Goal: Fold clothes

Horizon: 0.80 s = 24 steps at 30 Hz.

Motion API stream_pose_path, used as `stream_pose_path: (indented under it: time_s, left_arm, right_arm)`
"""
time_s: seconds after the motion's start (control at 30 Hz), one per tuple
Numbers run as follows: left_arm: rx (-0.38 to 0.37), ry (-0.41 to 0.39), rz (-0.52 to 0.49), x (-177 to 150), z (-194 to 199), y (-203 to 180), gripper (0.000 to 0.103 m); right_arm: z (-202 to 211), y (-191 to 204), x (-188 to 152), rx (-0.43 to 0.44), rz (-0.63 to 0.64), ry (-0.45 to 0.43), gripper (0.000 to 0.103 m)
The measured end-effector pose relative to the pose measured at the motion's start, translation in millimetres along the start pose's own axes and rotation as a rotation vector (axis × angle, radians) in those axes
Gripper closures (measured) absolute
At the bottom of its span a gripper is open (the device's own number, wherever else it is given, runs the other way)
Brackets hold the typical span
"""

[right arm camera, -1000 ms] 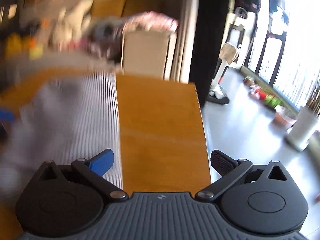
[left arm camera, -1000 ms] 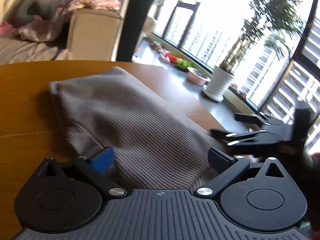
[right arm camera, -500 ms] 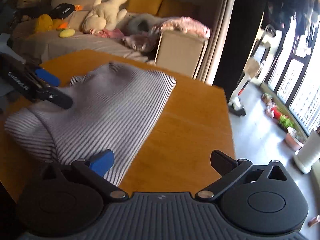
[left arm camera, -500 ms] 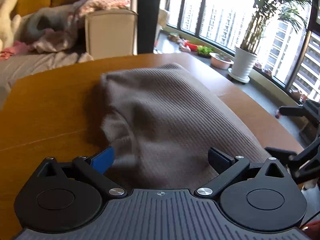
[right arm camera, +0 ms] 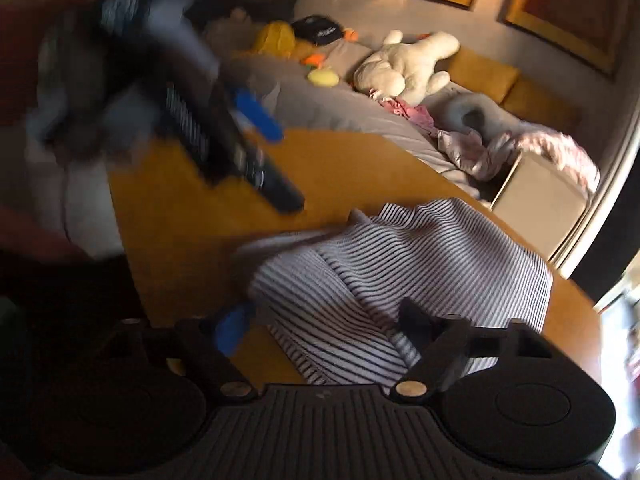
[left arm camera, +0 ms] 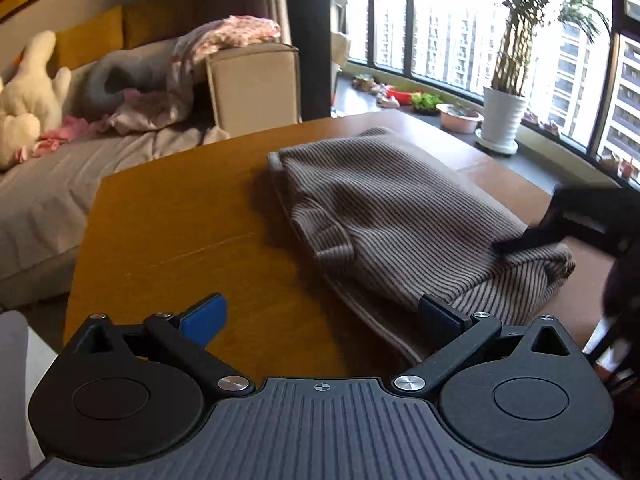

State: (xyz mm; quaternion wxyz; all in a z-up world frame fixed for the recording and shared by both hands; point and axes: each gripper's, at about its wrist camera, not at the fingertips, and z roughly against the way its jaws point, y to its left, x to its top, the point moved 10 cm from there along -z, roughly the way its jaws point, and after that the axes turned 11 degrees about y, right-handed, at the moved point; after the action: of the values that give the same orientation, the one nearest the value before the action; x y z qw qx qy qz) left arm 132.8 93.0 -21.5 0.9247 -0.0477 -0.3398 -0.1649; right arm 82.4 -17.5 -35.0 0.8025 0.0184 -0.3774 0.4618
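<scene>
Garment: a striped knit top point(left arm camera: 400, 216) lies bunched and partly folded on the wooden worktop point(left arm camera: 168, 224), toward the window side, with 1 layer lapped over another and a ribbed hem edge running along its near side.
Left gripper: the left gripper point(left arm camera: 320, 316) hovers low over bare wood at the garment's near edge; its jaws stand wide apart with nothing between them, the dark finger just at the hem, the blue one over bare worktop.
Right gripper: the right gripper point(right arm camera: 324, 322) hangs above the garment's near end, jaws spread and empty, cloth showing in the gap below; from the left wrist view its dark tip looks to touch the far rolled edge, though blur makes contact uncertain.
Handling: I judge the knit light, soft and limp, so it will sag and slide on smooth wood instead of holding a crease; it is not fragile.
Where to grip: likely best at the hem or a corner, pinching every layer together, since a mid-panel pinch would lift only the top layer.
Risk: the lapped layers may shift apart when lifted.
Background: a sofa point(left arm camera: 48, 184) with a plush toy point(right arm camera: 404, 64) stands beyond the worktop.
</scene>
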Motion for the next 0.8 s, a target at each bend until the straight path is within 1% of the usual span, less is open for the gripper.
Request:
stream_pose_path:
  time_s: [0.03, 0.07, 0.1, 0.13, 0.17, 0.23, 0.27, 0.3, 0.4, 0.47, 0.5, 0.53, 0.57, 0.6, 0.63, 0.67, 0.7, 0.73, 0.8]
  left_arm:
    - [0.004, -0.009, 0.008, -0.2, 3.5, 2.6, 0.0]
    - [0.006, -0.017, 0.016, -0.2, 6.8, 5.1, 0.0]
    - [0.006, -0.023, 0.024, 0.0, 9.5, 7.4, 0.0]
    - [0.004, -0.028, 0.029, -0.1, 11.6, 9.1, 0.0]
    - [0.001, -0.031, 0.035, -0.6, 12.9, 9.8, 0.0]
    - [-0.005, -0.031, 0.042, -1.5, 11.9, 11.0, 0.0]
    - [-0.008, -0.03, 0.046, -1.7, 10.2, 10.7, 0.0]
    - [-0.014, -0.029, 0.049, -2.2, 8.6, 9.7, 0.0]
    - [-0.033, -0.024, 0.053, -4.2, 5.4, 5.5, 0.0]
    - [-0.042, -0.022, 0.04, -6.3, 5.9, 1.7, 0.0]
    - [-0.04, -0.02, 0.033, -7.4, 6.4, 1.1, 0.0]
    - [-0.037, -0.018, 0.029, -8.5, 6.7, 1.1, 0.0]
    - [-0.032, -0.017, 0.032, -9.4, 6.9, 2.3, 0.0]
    - [-0.028, -0.015, 0.035, -10.3, 7.1, 3.5, 0.0]
    - [-0.025, -0.012, 0.039, -11.3, 7.0, 4.7, 0.0]
    - [-0.023, -0.009, 0.045, -12.5, 6.3, 6.0, 0.0]
    - [-0.023, -0.005, 0.049, -13.5, 5.5, 6.9, 0.0]
    - [-0.023, 0.0, 0.047, -14.5, 4.6, 6.3, 0.0]
    - [-0.026, 0.011, 0.031, -16.3, 2.4, 2.2, 0.0]
  right_arm:
    - [4.0, -7.1, 3.2, 0.001, -0.033, -0.013, 0.067]
    - [10.0, -16.5, 6.9, 0.005, -0.078, -0.031, 0.072]
    - [17.0, -29.0, 12.5, -0.025, -0.121, -0.057, 0.077]
    - [22.4, -37.1, 16.8, -0.069, -0.133, -0.079, 0.083]
    - [27.6, -43.7, 20.7, -0.114, -0.135, -0.097, 0.085]
    - [38.5, -56.6, 28.3, -0.205, -0.139, -0.135, 0.085]
    - [37.2, -53.6, 29.5, -0.225, -0.114, -0.135, 0.086]
    - [33.3, -43.5, 27.4, -0.21, -0.087, -0.121, 0.086]
    - [17.1, -11.6, 14.0, -0.115, -0.054, -0.061, 0.086]
    - [10.7, 2.0, 6.0, -0.034, -0.064, -0.036, 0.084]
    - [8.5, 6.1, 2.3, 0.023, -0.09, -0.024, 0.081]
    - [11.5, 8.4, -0.2, 0.075, -0.113, -0.023, 0.075]
    - [16.0, 10.4, -2.4, 0.124, -0.134, -0.026, 0.072]
    - [20.3, 10.4, -1.2, 0.147, -0.135, -0.033, 0.065]
    - [25.6, 9.9, -1.3, 0.144, -0.117, -0.041, 0.056]
    - [28.0, 9.4, -2.7, 0.111, -0.081, -0.043, 0.049]
    - [29.4, 9.0, -4.2, 0.07, -0.041, -0.043, 0.04]
    - [31.0, 8.6, -5.5, 0.029, -0.001, -0.044, 0.038]
    - [26.2, 15.3, -12.9, 0.001, 0.067, -0.008, 0.037]
